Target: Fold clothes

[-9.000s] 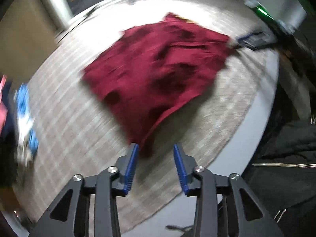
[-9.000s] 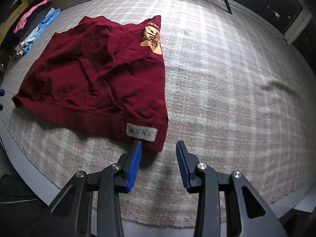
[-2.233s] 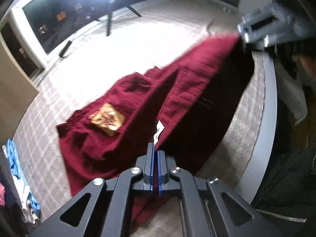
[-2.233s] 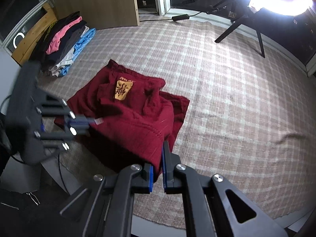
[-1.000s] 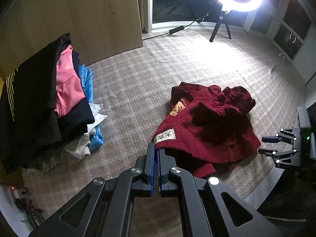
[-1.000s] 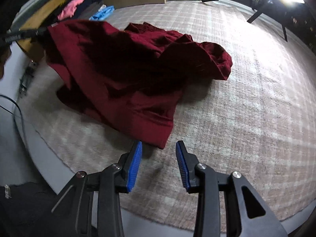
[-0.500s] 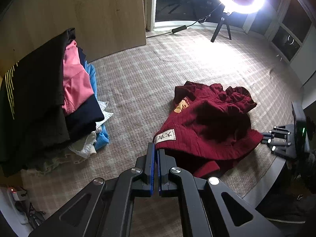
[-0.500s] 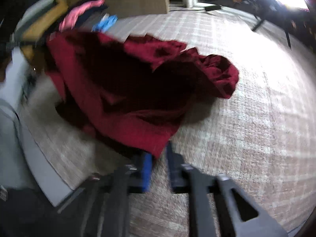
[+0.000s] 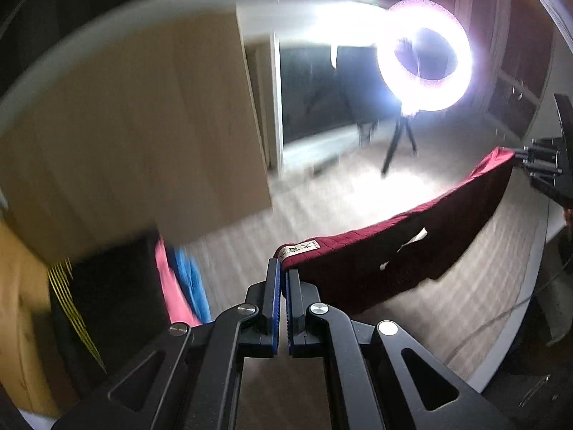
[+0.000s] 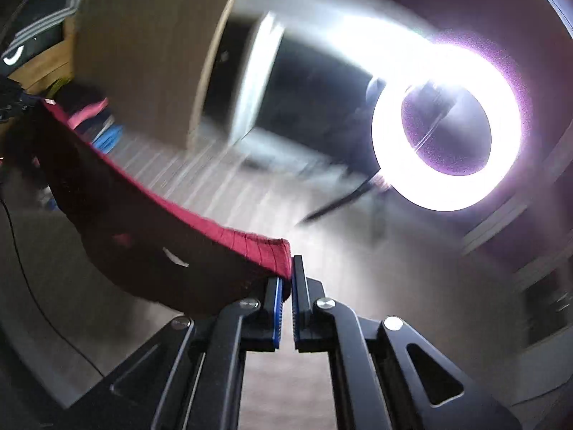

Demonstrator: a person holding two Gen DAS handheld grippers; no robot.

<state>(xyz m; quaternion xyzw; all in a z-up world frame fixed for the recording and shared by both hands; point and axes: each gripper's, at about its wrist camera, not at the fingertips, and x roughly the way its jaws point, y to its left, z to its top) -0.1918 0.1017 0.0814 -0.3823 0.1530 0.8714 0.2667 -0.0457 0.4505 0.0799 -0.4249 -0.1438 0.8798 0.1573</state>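
Note:
A dark red garment [image 9: 404,247] hangs stretched in the air between my two grippers, its ribbed hem forming the top edge. My left gripper [image 9: 283,272] is shut on the hem corner that bears a white label [image 9: 299,250]. In the right wrist view my right gripper [image 10: 286,279] is shut on the opposite hem corner of the red garment [image 10: 150,222], which sags away to the left. The right gripper [image 9: 537,165] also shows at the far right of the left wrist view, and the left gripper [image 10: 14,105] at the far left edge of the right wrist view. Both views are motion-blurred.
A bright ring light [image 9: 424,57] on a tripod [image 9: 399,147] stands beyond the checked rug [image 9: 358,193]. A pile of black, pink and blue clothes [image 9: 172,283] lies at the left beside a wooden cabinet [image 9: 143,136]. A cable [image 9: 501,315] runs over the rug's right edge.
My right gripper closed on the garment's hem corner. Both grippers then rose sharply, lifting the red garment off the rug and stretching it out between them.

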